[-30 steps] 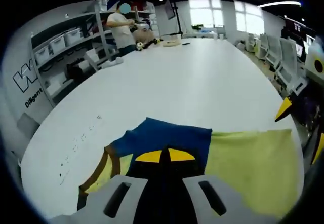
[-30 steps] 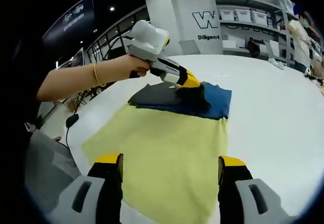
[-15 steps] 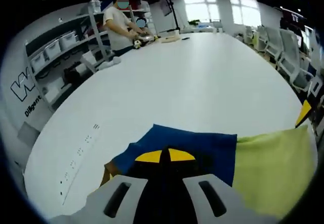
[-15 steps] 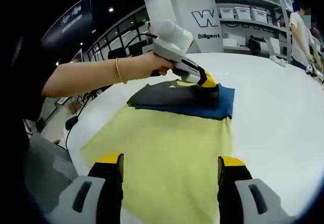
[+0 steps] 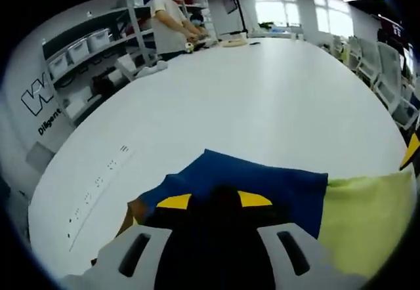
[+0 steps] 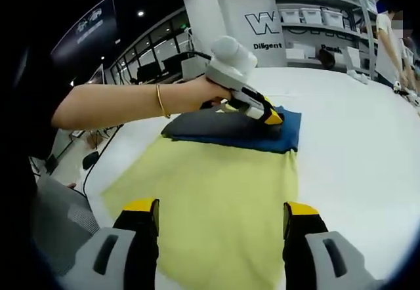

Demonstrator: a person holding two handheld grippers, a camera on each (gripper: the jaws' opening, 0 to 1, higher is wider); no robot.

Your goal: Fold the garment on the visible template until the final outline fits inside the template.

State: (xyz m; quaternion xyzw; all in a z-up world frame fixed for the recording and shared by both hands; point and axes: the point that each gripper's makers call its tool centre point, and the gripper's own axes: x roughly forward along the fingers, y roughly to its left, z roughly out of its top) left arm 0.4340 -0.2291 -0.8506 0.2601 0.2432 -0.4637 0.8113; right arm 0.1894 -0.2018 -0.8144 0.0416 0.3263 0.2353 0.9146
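Jaws of the left gripper (image 6: pixel 270 116) are pressed against the folded blue garment (image 6: pixel 252 132), though whether they pinch it I cannot tell. That garment lies at the far edge of the yellow template (image 6: pixel 220 201) on the white surface (image 6: pixel 354 152). Right gripper (image 6: pixel 220 227) jaws stand spread above the template.

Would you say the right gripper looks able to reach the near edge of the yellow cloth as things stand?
Probably yes. The right gripper hangs open just above the yellow cloth, with nothing lying between. The left gripper is busy farther off on the dark blue garment, out of the way.
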